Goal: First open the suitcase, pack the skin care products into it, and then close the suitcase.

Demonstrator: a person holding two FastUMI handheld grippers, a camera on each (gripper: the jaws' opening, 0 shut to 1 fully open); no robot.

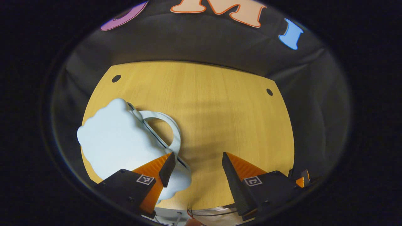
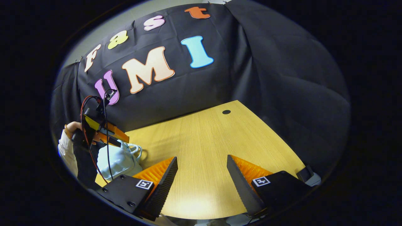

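Orange-and-black fingers of the left gripper (image 1: pixel 194 169) frame the bottom of the left gripper view, jaws spread wide with nothing between them. Just beyond and partly under the left-hand finger lies the suitcase (image 1: pixel 121 141), a small pale blue case with a scalloped outline and a looped carry handle (image 1: pixel 171 130), resting flat near one end of the wooden table (image 1: pixel 220 110). Its 2 halves appear joined along the dark seam, so the case is judged to be closed; whether a latch or zipper secures it cannot be made out. In the right gripper view, the right gripper (image 2: pixel 202 174) also stands with jaws fully apart and empty, aimed over bare tabletop. Farther off in that view, the left gripper (image 2: pixel 117 139) hovers directly above the suitcase (image 2: pixel 116 161), held by a hand (image 2: pixel 75 128) in a white sleeve; from this angle its tips are near the lid, and contact cannot be confirmed. Task progress is judged to be at step 1 of 3: the suitcase is not yet opened, nothing is packed, and the closing step remains. No skin care products can be identified on the visible tabletop; their location is therefore unknown. A pale object (image 2: pixel 309 175) is cut off at the table edge beside the right gripper's body and cannot be identified. The suitcase's near side is hidden behind the gripper bodies.
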